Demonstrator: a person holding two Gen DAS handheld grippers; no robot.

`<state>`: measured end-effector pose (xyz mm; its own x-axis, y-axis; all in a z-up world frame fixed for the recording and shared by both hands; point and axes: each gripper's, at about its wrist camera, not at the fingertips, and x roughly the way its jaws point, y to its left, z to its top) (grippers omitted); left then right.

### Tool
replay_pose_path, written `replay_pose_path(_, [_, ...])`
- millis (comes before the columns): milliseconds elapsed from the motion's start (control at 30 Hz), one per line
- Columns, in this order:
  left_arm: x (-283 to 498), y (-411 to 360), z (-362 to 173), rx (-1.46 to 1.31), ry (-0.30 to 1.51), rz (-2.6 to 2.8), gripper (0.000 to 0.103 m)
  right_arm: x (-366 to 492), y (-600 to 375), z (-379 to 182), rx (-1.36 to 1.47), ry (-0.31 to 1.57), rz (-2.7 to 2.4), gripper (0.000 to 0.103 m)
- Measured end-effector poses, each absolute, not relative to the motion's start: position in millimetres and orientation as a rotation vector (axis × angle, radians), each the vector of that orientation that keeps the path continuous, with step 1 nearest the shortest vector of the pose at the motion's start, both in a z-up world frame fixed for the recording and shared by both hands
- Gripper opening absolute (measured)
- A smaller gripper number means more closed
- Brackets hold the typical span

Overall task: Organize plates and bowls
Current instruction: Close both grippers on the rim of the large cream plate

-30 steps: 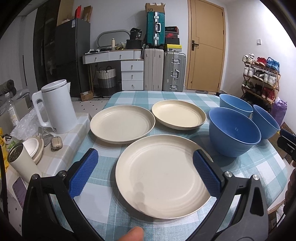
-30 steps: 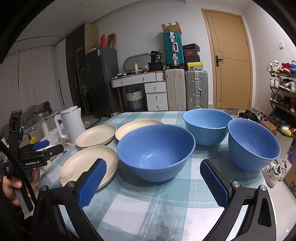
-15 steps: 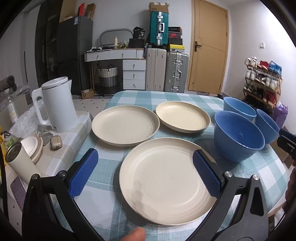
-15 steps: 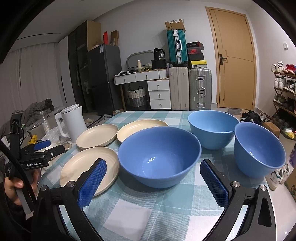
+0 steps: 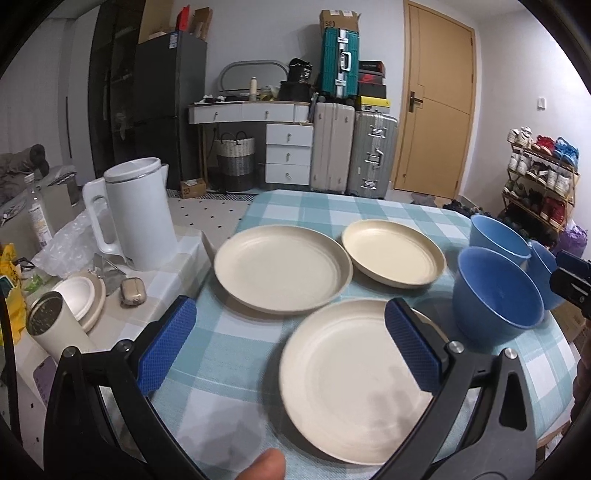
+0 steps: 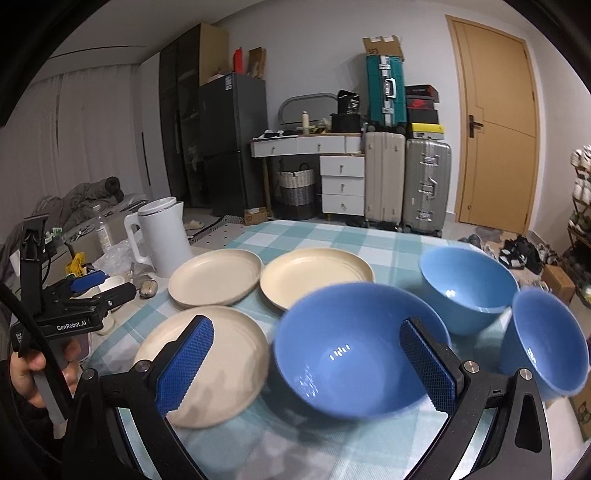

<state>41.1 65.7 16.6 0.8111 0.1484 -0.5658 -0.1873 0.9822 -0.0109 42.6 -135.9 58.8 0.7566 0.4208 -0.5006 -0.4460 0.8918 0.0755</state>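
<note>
Blue-padded, the left gripper (image 5: 290, 343) gapes wide above the nearest cream plate (image 5: 354, 380); the right gripper (image 6: 306, 369) spreads wide, empty, around the nearest blue bowl (image 6: 354, 354). Two more plates (image 5: 282, 273) and bowls (image 6: 467, 284) sit beyond on the checked tablecloth (image 5: 332, 210).

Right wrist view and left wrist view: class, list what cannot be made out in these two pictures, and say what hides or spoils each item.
- Nearest plate, left wrist view: right part hidden behind a finger of the left hand-held gripper.
- Nearest blue bowl, right wrist view: motion-blurred, part behind the right hand-held gripper.
- Third bowl, left wrist view: mostly hidden behind the other bowls.
- Box label, left wrist view: too small to read.
</note>
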Motion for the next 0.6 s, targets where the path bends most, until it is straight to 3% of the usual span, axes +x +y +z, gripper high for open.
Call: replay_pose_path(600, [75,150,25,-0.161,0.590,0.229,0.102,112,-15,77,-0.092,0.581,0.592,0.101])
